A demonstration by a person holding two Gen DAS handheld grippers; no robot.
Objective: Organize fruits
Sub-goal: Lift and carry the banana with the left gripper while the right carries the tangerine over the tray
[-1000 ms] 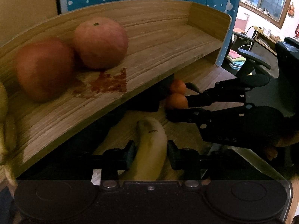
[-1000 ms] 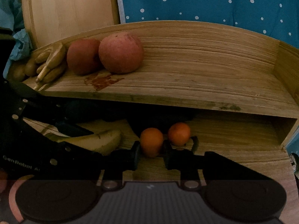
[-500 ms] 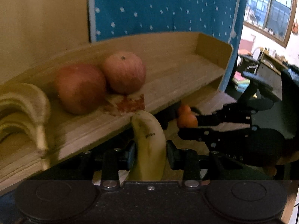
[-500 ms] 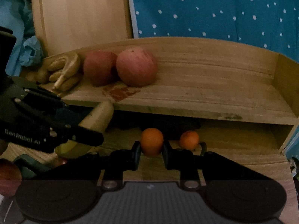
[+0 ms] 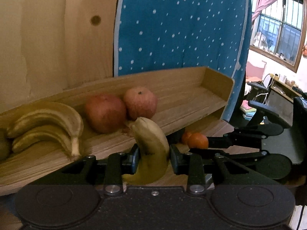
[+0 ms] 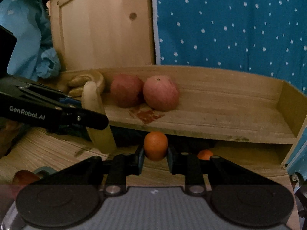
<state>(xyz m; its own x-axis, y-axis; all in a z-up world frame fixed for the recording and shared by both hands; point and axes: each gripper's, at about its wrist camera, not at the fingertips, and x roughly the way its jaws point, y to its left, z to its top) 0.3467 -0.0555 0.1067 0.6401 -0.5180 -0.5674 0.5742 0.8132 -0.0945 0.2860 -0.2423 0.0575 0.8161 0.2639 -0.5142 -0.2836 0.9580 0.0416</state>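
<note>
Landmark: the wooden shelf [image 5: 191,103], a raised tray-like ledge standing on the worktop [image 6: 48,151].

Banana [image 5: 151,143]: largest item in hand. The left gripper [image 5: 153,160] has its jaws pinching it across the middle, tip pointing up, in front of the shelf's front edge and just before the two apples [image 5: 122,109]. Judged soft and easily bruised, moderately heavy, curved; the mid-body hold suits it, since a grip near either end would let it swing. Pressure should stay light.

Orange [image 6: 155,145]: the right gripper [image 6: 155,158] has its jaws pressed onto it at the widest part, below the shelf's front edge and clear of the worktop. Judged light, firm, round and inclined to roll out of a loose grip; the hold across the middle is sound. A second orange [image 6: 205,154] lies on the worktop under the shelf.

On the shelf: the apples at left of centre, a bunch of bananas [image 5: 48,126] at the far left end; the right half is bare.

Change against the earlier pictures: both fruits then sat low on the worktop beneath the shelf; both are now raised towards shelf level. The left jaws have just been closing further, banana between them. The right jaws are unchanged.
</note>
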